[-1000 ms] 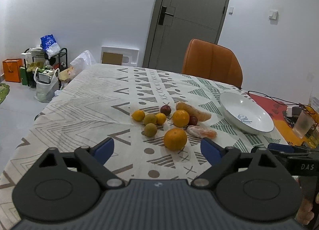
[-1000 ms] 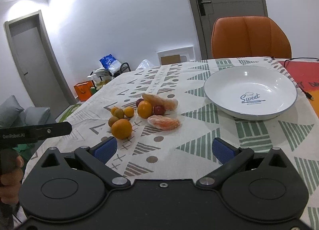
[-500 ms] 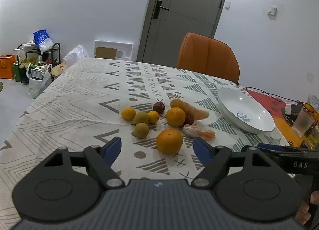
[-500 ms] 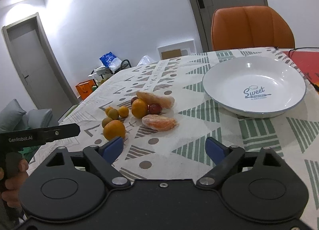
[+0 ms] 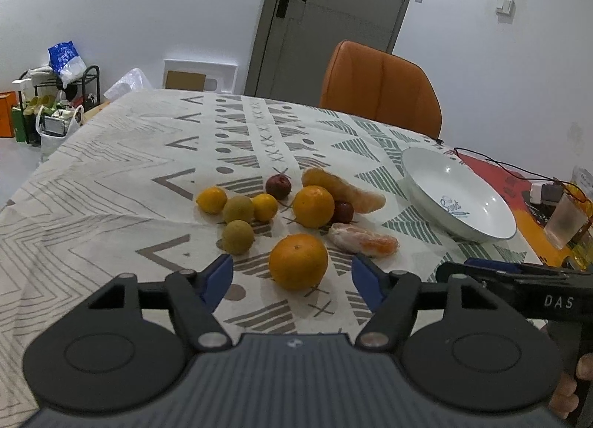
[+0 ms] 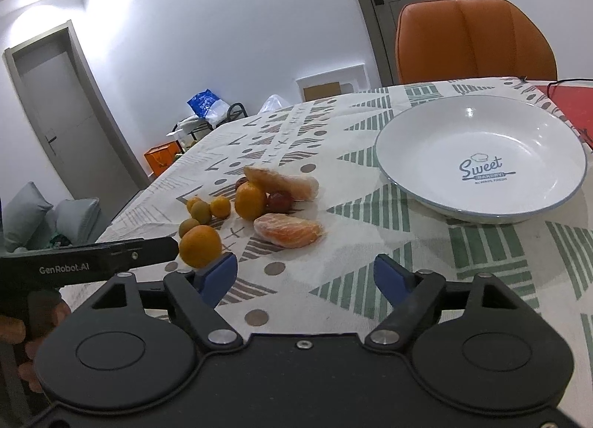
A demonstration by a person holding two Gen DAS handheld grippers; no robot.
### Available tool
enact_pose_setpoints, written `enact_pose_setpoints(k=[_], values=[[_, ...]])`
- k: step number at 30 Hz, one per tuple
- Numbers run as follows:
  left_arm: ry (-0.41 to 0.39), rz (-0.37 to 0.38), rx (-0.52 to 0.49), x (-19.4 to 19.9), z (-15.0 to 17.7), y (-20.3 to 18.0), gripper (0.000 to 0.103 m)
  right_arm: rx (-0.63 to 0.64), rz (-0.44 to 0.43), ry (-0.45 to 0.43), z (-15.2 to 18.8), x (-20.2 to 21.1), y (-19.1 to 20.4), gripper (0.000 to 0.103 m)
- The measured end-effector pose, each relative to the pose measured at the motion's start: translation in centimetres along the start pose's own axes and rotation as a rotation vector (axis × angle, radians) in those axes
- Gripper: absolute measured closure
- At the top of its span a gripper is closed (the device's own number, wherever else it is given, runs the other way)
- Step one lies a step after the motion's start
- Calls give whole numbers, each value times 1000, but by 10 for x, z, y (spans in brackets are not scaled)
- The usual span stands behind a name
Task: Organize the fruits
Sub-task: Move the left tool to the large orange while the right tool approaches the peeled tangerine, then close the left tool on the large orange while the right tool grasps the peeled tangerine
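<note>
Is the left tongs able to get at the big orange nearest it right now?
Probably yes. The left tongs are open, the big orange sits right between the fingertips, and nothing lies between.

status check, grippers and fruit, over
Left gripper open, lined up on nearest orange. Right gripper open, empty. White plate holds no fruit. Nothing in the way.
</note>
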State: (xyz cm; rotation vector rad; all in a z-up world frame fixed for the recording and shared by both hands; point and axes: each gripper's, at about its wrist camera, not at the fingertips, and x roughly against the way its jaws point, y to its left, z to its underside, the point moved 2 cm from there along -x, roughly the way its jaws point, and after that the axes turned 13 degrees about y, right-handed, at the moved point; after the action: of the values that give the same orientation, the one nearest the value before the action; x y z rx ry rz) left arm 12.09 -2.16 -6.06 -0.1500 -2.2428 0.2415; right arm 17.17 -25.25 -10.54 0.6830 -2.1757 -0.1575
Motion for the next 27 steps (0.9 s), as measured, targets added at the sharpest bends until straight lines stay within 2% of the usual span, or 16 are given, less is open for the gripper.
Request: enact_pose_setpoints(k=[2,10,18,19,27], values=[[9,2,0,-6,0,-1,36,-5,-5,10,-1,-4,-2,29],[28,10,13,-24,-5,0,40,10,-15,41,-6,-18,-1,32],[29,31,16,-37,-6,4,57,24,-7,60,-16,-35,1,32],[27,44,17,-37,-6,5,62,28,-5,60,-18,-37,1,32],[18,43,60,-31,-7,20,62,65,-4,71,-31,-53,10,32]])
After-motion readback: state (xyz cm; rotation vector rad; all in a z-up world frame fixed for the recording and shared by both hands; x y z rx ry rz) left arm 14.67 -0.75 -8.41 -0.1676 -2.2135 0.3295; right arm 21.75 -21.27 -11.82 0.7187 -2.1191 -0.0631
